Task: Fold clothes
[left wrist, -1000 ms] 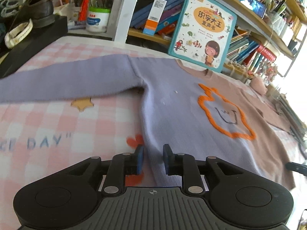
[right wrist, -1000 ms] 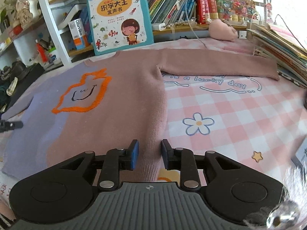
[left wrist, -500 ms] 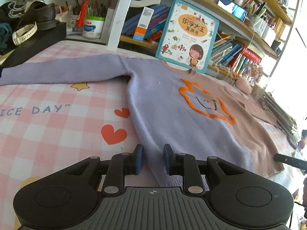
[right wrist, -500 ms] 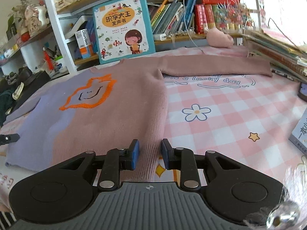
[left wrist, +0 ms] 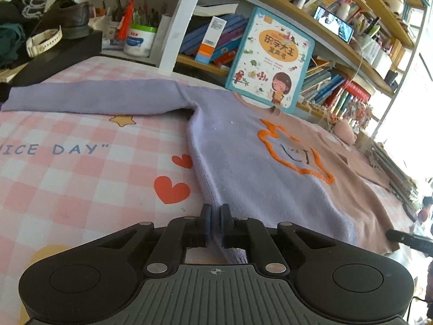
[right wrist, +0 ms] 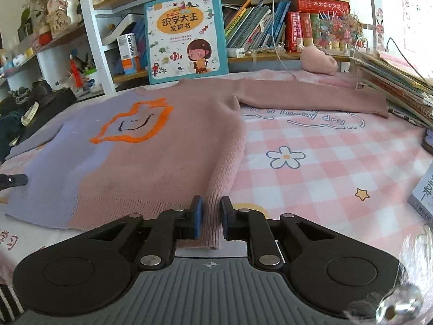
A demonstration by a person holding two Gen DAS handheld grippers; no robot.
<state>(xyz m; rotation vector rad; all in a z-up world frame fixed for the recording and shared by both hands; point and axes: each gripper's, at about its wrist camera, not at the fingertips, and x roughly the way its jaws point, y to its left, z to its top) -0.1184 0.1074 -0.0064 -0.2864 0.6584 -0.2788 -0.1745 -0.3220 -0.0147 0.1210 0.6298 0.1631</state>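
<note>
A lilac and dusty-pink sweater [left wrist: 259, 168] with an orange outline motif lies flat, face up, sleeves spread, on a pink checked sheet; it also shows in the right wrist view [right wrist: 167, 151]. My left gripper [left wrist: 215, 219] is nearly closed, pinching the lilac bottom-left hem corner. My right gripper [right wrist: 208, 216] has its jaws a little apart, straddling the pink bottom-right hem corner, pads beside the knit. The left sleeve [left wrist: 94, 97] and right sleeve [right wrist: 311, 97] lie stretched outward.
A children's book [right wrist: 186, 38] leans on the shelf behind the collar. Bookshelves run along the back. A black box with a shoe [left wrist: 65, 19] stands far left. Stacked books [right wrist: 400, 81] lie at right, with another book [right wrist: 425, 197] on the sheet.
Both grippers have drawn back to the sweater's bottom hem corners. The left jaws have closed onto the lilac corner; the right jaws stay slightly apart around the pink corner.
</note>
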